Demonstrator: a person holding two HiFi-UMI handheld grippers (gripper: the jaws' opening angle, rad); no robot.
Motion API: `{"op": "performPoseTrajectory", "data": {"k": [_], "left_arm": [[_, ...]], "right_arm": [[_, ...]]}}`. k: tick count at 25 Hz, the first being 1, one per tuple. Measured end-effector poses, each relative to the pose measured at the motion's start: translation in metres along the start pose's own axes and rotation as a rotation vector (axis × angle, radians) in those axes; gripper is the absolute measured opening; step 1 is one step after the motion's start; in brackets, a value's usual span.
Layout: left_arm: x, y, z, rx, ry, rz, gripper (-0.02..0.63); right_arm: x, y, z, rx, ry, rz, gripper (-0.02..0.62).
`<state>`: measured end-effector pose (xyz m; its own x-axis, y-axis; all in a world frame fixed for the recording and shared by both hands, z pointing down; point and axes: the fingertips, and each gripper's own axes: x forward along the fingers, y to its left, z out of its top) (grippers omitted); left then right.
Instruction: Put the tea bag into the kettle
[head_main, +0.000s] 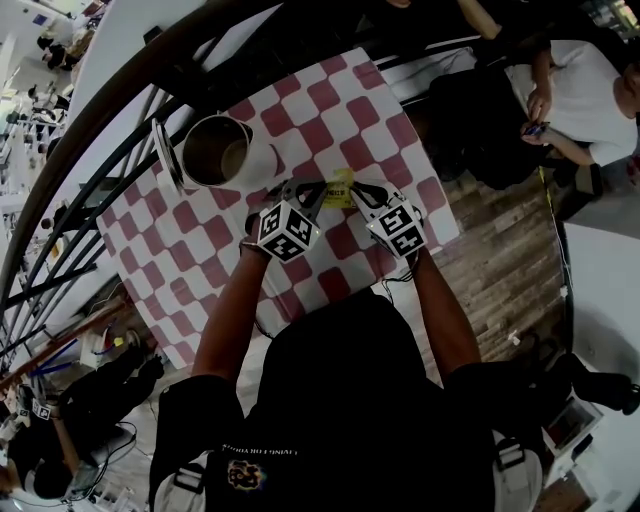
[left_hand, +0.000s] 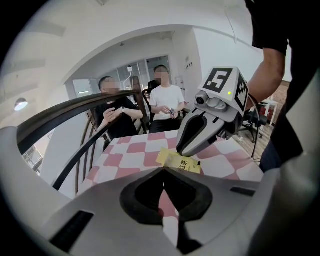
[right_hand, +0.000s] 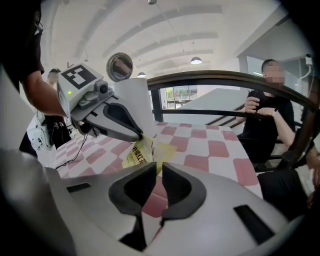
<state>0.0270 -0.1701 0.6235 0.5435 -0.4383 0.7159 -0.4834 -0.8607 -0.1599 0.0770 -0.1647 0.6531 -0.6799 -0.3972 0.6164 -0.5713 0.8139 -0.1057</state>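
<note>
Two holds share the small yellow paper tea bag sachet (head_main: 338, 187), raised just above the red-and-white checked worktop (head_main: 330, 100). The left gripper (left_hand: 163, 172) is pressed tight on one corner. The right gripper (right_hand: 154, 167) is narrowed onto the opposite edge and, I think, gripping it, probably to tear the thin, crinkled packet. The white cylindrical kettle (head_main: 225, 150) stands nearby, its mouth uncovered.

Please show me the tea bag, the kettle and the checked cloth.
tea bag (head_main: 338, 188), head view, middle of the yellow packet.
kettle (head_main: 262, 160), head view, white outer wall.
checked cloth (head_main: 340, 100), head view, bare part.
</note>
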Motion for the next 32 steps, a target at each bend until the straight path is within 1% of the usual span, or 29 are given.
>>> {"op": "performPoseTrajectory", "data": {"k": [4, 6, 7, 10, 11, 12, 13, 16, 18, 20, 23, 25, 28, 32], "left_arm": [[0.0, 0.001, -0.001, -0.025, -0.006, 0.002, 0.008], [0.0, 0.0, -0.001, -0.033, -0.007, -0.001, 0.008], [0.001, -0.001, 0.0, -0.038, -0.009, -0.004, 0.008], [0.002, -0.003, 0.001, -0.06, -0.015, -0.012, 0.008], [0.002, -0.003, 0.001, -0.065, -0.014, -0.013, 0.008], [0.003, -0.002, 0.001, -0.068, -0.011, -0.013, 0.008], [0.003, -0.002, 0.0, -0.068, -0.005, -0.013, 0.008], [0.003, -0.002, -0.003, -0.061, 0.014, -0.015, 0.008], [0.003, -0.004, -0.005, -0.048, 0.023, -0.016, 0.008], [0.003, -0.007, -0.007, -0.03, 0.028, -0.017, 0.008], [0.002, -0.012, -0.005, 0.011, 0.025, -0.027, 0.008], [0.0, -0.015, -0.002, 0.03, 0.012, -0.035, 0.008], [-0.003, -0.016, 0.001, 0.054, -0.012, -0.044, 0.008], [-0.006, -0.019, 0.002, 0.079, -0.036, -0.056, 0.008]], "right_arm": [[-0.003, 0.002, 0.0, 0.032, -0.023, 0.024, 0.048], [-0.005, 0.001, 0.0, 0.016, -0.033, 0.011, 0.048], [-0.007, 0.001, 0.001, -0.026, -0.032, -0.011, 0.048], [-0.011, -0.001, 0.003, -0.218, -0.003, -0.113, 0.049], [-0.012, 0.0, 0.004, -0.262, 0.0, -0.135, 0.049], [-0.012, 0.0, 0.005, -0.283, -0.003, -0.147, 0.049], [-0.013, 0.001, 0.007, -0.278, -0.014, -0.15, 0.049], [-0.018, 0.0, 0.018, -0.181, -0.09, -0.131, 0.048], [-0.023, 0.003, 0.028, -0.125, -0.164, -0.095, 0.048], [-0.024, 0.006, 0.033, -0.057, -0.207, -0.042, 0.048], [-0.018, 0.01, 0.031, 0.019, -0.198, 0.033, 0.048], [-0.013, 0.009, 0.025, 0.06, -0.171, 0.056, 0.045], [-0.01, 0.003, 0.016, 0.123, -0.153, 0.052, 0.035], [-0.009, -0.002, 0.007, 0.159, -0.141, 0.039, 0.021]]}}
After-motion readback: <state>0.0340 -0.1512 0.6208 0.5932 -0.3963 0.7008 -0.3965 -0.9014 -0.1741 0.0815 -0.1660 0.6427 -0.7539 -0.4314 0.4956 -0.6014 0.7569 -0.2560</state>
